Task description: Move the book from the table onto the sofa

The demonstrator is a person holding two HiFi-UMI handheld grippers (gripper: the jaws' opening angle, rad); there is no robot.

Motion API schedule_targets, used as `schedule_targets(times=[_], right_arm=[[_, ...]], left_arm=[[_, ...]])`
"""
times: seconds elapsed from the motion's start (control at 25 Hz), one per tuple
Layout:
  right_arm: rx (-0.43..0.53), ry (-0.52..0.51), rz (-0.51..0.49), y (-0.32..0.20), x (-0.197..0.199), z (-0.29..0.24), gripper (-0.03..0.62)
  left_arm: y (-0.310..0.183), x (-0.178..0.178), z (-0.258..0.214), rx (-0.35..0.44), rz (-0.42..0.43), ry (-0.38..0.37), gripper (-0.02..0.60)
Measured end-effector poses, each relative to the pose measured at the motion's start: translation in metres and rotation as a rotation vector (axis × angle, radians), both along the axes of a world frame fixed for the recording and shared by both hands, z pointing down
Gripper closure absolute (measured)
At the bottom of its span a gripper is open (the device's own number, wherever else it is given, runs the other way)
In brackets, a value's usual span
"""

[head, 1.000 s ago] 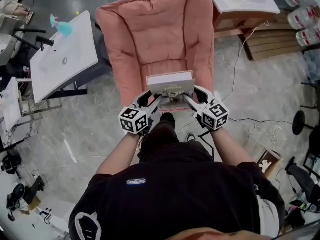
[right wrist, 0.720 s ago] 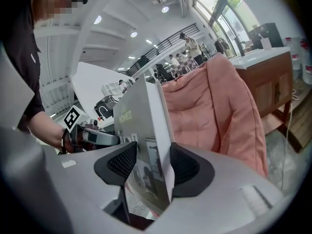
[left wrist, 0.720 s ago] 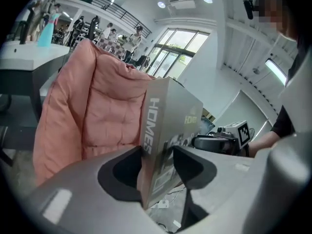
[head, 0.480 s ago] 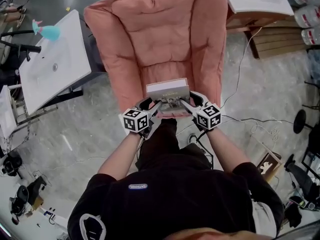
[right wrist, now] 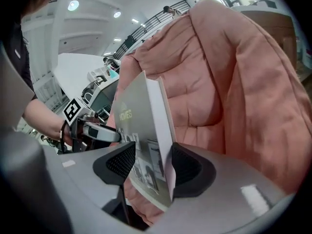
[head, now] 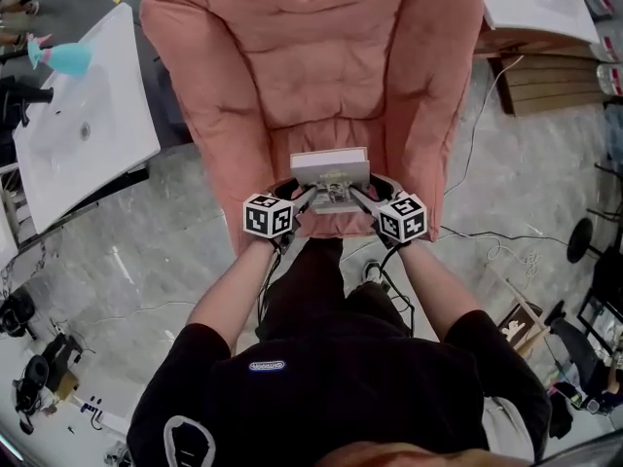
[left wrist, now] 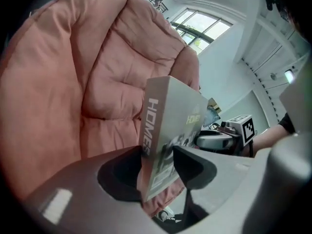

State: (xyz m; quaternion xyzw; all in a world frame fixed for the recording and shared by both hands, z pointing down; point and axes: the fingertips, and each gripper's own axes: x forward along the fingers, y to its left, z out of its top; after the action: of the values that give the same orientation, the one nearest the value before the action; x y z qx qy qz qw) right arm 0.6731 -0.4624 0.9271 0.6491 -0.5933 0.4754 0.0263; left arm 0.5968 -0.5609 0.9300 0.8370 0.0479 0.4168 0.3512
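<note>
While its jaws have just been easing wider, the right gripper (right wrist: 148, 167) presses both pads on the right end of the thick grey-covered book (head: 329, 166), and the left gripper (left wrist: 158, 165) is clamped on its left end. The book hangs over the near edge of the seat of the salmon-pink quilted sofa (head: 311, 66).

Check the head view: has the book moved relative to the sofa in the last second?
Yes. The book has come lower and further in over the sofa: it was at the seat's front edge, now it is well inside that edge.
</note>
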Motion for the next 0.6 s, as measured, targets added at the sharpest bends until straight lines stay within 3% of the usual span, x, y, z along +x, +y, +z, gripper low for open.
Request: schedule_targets(times=[0.6], right_arm=[[-0.121, -0.011, -0.027, -0.022, 0.019, 0.08, 0.335]], left_arm=[[-0.018, 0.017, 0.078, -0.023, -0.014, -0.106, 0.379]])
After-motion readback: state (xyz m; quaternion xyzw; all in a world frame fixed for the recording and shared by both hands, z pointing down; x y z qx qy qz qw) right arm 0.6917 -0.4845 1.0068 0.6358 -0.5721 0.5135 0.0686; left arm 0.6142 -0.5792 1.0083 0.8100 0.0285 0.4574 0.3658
